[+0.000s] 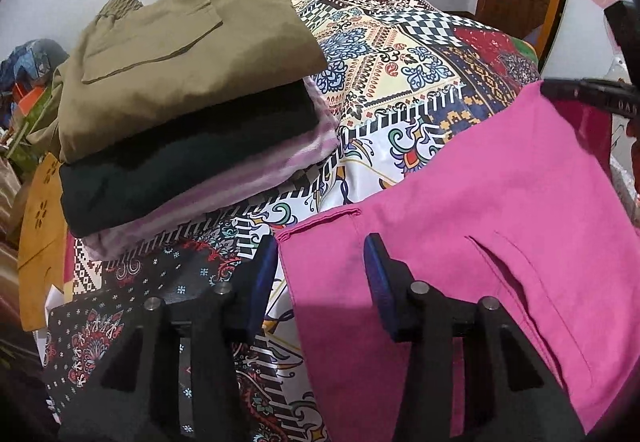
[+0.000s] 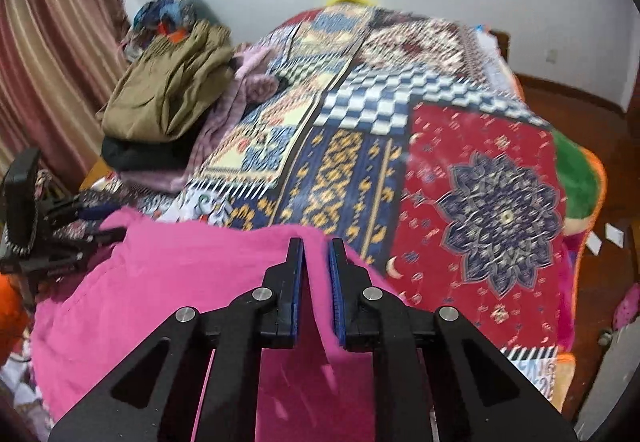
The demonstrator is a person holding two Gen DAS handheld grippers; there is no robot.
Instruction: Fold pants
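The pink pants (image 1: 480, 222) lie on the patterned bed cover (image 1: 400, 61), with a pocket slit facing up. My left gripper (image 1: 320, 266) is open and straddles their near left corner. One finger (image 1: 264, 274) stands just off the hem and the other rests on the cloth, which lies flat between them. In the right wrist view my right gripper (image 2: 316, 258) is shut on a raised ridge of the pink pants (image 2: 180, 282) at their far edge. The left gripper (image 2: 110, 222) shows at the left of that view. The right gripper (image 1: 550, 89) shows at the pants' far right corner.
A stack of folded clothes sits at the bed's left: olive pants (image 1: 180, 73) on top, then a black garment (image 1: 180, 161) and a lilac striped one (image 1: 248, 177). The same olive pants (image 2: 168, 93) lie near a curtain (image 2: 52, 61). Wooden floor (image 2: 600, 181) lies right of the bed.
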